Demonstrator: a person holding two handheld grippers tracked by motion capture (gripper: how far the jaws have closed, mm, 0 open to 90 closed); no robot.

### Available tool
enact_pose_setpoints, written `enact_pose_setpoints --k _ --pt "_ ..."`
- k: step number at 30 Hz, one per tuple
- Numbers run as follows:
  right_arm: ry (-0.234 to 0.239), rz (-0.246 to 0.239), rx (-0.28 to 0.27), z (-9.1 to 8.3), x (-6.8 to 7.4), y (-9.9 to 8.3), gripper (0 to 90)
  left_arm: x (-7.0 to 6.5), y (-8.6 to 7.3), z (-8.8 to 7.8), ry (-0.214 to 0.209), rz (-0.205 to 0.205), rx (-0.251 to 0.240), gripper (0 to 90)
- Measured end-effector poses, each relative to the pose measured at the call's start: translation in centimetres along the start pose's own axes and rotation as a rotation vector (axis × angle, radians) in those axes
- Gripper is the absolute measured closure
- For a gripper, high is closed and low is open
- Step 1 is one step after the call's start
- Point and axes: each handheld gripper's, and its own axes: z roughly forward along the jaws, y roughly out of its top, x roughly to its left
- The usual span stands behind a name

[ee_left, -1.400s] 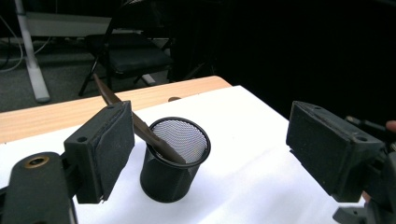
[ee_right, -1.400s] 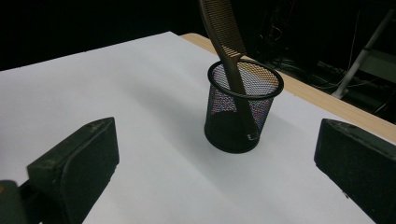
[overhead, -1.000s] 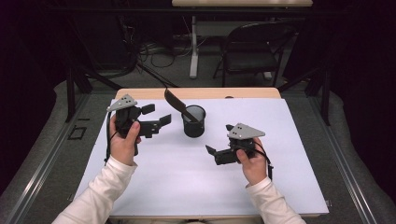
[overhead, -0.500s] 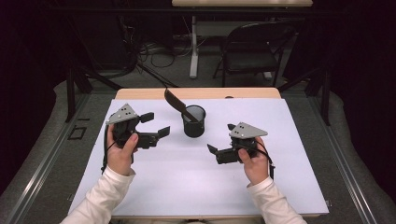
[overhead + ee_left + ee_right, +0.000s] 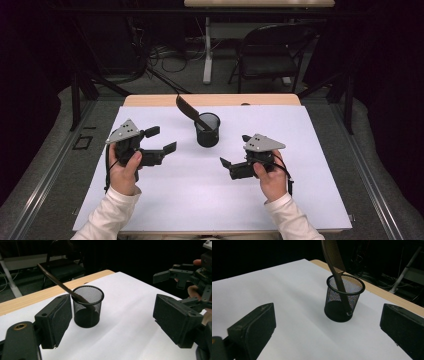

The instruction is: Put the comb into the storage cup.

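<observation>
High view: black mesh cup (image 5: 207, 130) upright on the white sheet (image 5: 215, 200) covering the bench (image 5: 150, 100), toward the far middle; dark comb (image 5: 191, 112) standing in it, leaning up and to the left over the rim. Left tool (image 5: 161, 140) held in the left hand (image 5: 124, 165) just left of the cup, jaws spread, nothing between them. Right tool (image 5: 234, 152) held in the right hand (image 5: 270, 175) to the right and nearer, jaws spread and empty, aimed toward the cup

Left gripper view: mesh cup (image 5: 87, 306) between the two black jaws but well beyond them, closer to the left jaw; comb (image 5: 60, 285) slanting out to the upper left. Jaws wide apart, gripping nothing. Other tool (image 5: 172, 275) visible at the right edge

Right gripper view: cup (image 5: 343, 298) ahead, between the jaws and apart from both; comb (image 5: 334, 262) rising from it, teeth visible, tilted to the upper left. Jaws wide apart, empty
</observation>
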Motion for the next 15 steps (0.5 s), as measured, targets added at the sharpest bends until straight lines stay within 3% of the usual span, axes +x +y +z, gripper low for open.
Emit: enact_pose_setpoints --k 15 --pt "0.030 0.020 0.009 -1.9 0.4 -0.8 0.0 -0.4 -1.9 -1.4 -0.005 0.016 0.003 16.0"
